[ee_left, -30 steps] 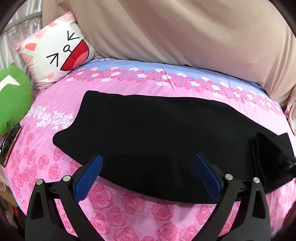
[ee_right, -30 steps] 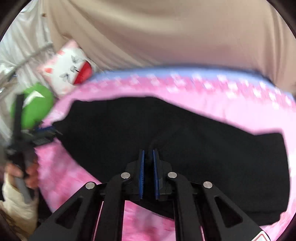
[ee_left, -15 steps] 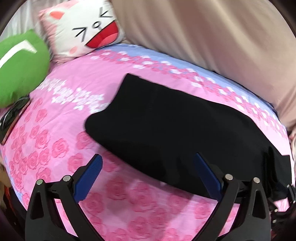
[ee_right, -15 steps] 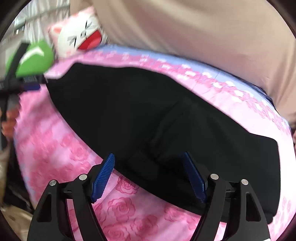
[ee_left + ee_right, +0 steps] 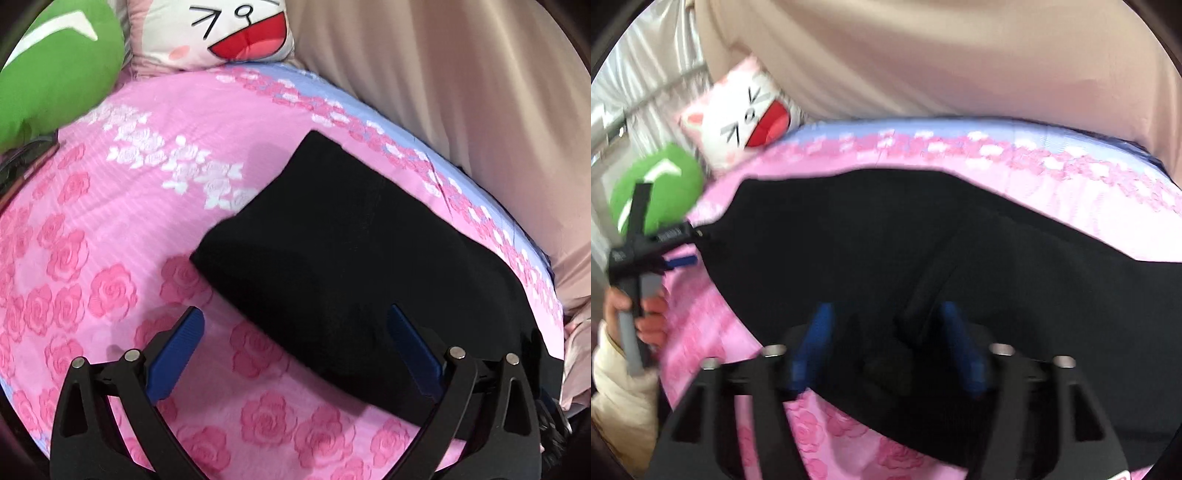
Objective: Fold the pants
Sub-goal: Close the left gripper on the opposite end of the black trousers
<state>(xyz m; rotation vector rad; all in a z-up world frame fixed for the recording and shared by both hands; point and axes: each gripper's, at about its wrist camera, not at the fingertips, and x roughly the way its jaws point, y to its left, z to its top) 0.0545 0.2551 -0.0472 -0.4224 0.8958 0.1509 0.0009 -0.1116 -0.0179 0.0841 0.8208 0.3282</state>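
Observation:
Black pants (image 5: 351, 258) lie flat and folded lengthwise on a pink rose-print bed sheet (image 5: 92, 280). My left gripper (image 5: 295, 314) is open and hovers over the near edge of the pants by their left end, its left finger over bare sheet. In the right wrist view the pants (image 5: 886, 229) fill the middle. My right gripper (image 5: 886, 310) hangs low over their near edge with its jaws opening; a raised fold of black cloth lies between the pads, untouched. A hand (image 5: 646, 317) holds the left gripper (image 5: 677, 251) at the pants' left end.
A green cushion (image 5: 55, 74) and a white cat pillow (image 5: 221, 29) rest at the head of the bed, with a dark flat object (image 5: 26, 166) on the sheet below the cushion. Beige fabric (image 5: 461, 92) drapes behind and to the right.
My right gripper went from shut to wide open and sank closer to the pants. My left gripper slid left along the pants toward their end and rolled.

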